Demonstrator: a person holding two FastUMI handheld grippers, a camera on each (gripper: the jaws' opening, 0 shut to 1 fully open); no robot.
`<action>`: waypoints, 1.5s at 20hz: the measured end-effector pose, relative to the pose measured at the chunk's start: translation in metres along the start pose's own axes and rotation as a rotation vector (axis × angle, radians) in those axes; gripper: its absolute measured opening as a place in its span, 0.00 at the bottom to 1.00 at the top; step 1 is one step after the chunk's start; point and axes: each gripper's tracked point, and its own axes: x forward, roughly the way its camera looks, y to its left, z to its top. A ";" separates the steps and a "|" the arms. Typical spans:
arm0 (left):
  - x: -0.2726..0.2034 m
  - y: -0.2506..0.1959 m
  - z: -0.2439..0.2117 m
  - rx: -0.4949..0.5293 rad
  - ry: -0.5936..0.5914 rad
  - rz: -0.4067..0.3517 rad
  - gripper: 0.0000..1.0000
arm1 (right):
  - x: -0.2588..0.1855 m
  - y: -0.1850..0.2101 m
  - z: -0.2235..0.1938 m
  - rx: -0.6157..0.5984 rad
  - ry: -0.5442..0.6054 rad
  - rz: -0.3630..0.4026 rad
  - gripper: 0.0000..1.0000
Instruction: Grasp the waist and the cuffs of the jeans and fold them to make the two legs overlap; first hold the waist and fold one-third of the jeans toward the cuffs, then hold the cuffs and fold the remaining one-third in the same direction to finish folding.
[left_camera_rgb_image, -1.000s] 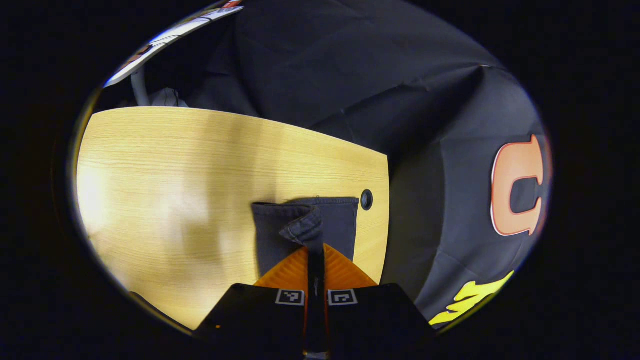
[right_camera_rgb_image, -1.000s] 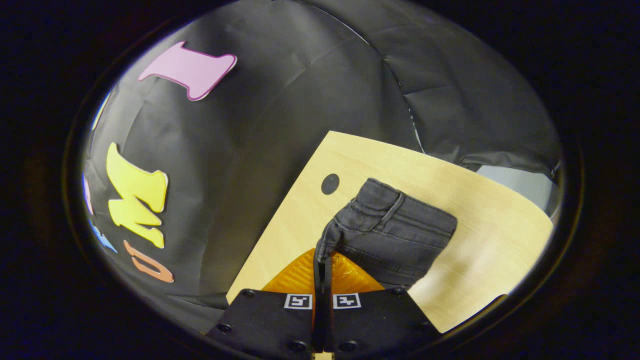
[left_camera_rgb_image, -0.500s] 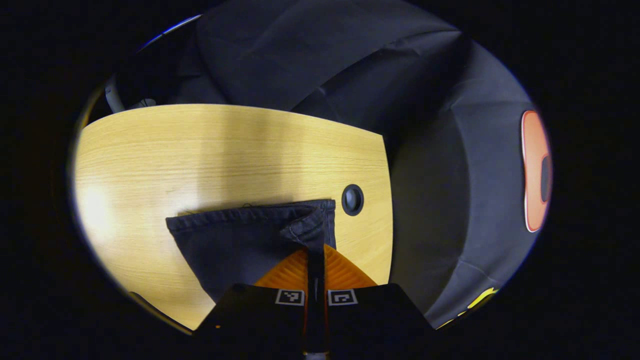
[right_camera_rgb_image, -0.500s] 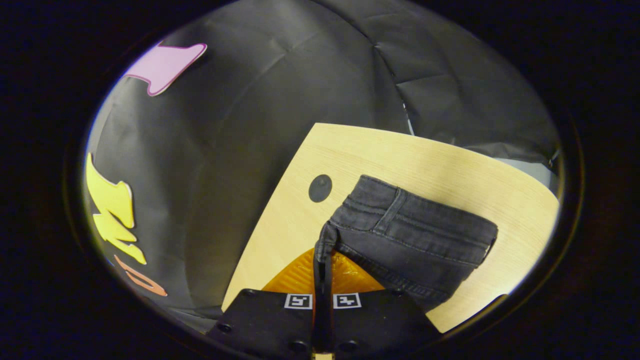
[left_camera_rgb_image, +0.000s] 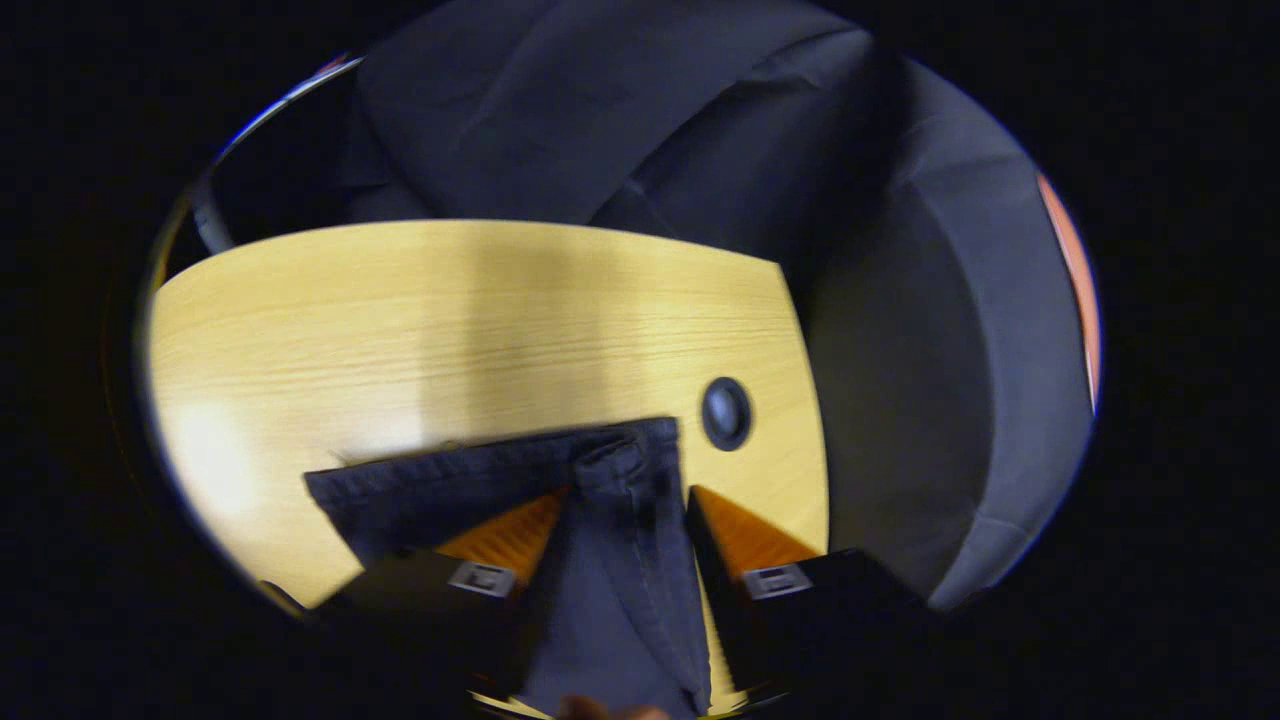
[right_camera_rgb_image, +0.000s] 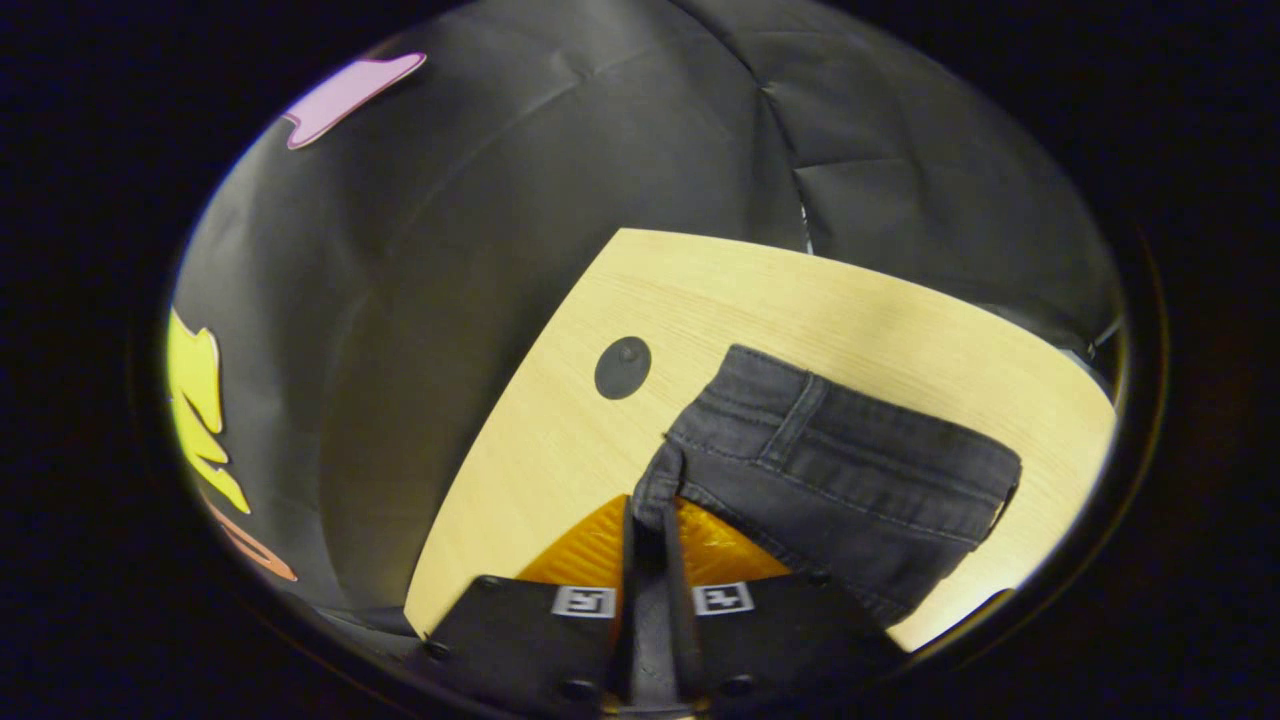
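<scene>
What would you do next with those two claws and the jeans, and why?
Probably open the right claw too. The left claw stands open, with the jeans lying loose between its fingers on the table, while the right one still pinches the waistband corner. Letting go would lay that fold flat.

In the left gripper view, the jeans (left_camera_rgb_image: 600, 520) lie on the surface (left_camera_rgb_image: 400, 320) near its 4 o'clock corner, a band of them running toward 9 o'clock and a fold passing down between the left gripper's (left_camera_rgb_image: 625, 505) spread fingers (left_camera_rgb_image: 505, 525). The round grommet (left_camera_rgb_image: 726, 413) sits on the surface just beside the jeans at their 2 o'clock.

In the right gripper view, the jeans (right_camera_rgb_image: 850, 470) stretch across the surface (right_camera_rgb_image: 760, 300) toward 3 o'clock from the right gripper (right_camera_rgb_image: 650, 520), whose fingers meet on the waist corner. The grommet (right_camera_rgb_image: 622, 367) lies at 10 o'clock of the jeans, apart from them. The booth wall (right_camera_rgb_image: 500, 200) stands behind the surface.
</scene>
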 end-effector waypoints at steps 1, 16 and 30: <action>-0.001 -0.004 0.007 0.064 -0.039 0.010 0.76 | 0.000 0.003 -0.004 -0.007 0.008 0.011 0.51; -0.230 -0.165 0.007 0.460 -0.471 -0.552 0.98 | -0.106 -0.008 0.054 -0.254 -0.181 0.019 0.98; -0.321 -0.179 -0.114 1.210 -0.728 -0.661 0.88 | -0.099 -0.146 0.017 0.236 0.006 -0.086 0.98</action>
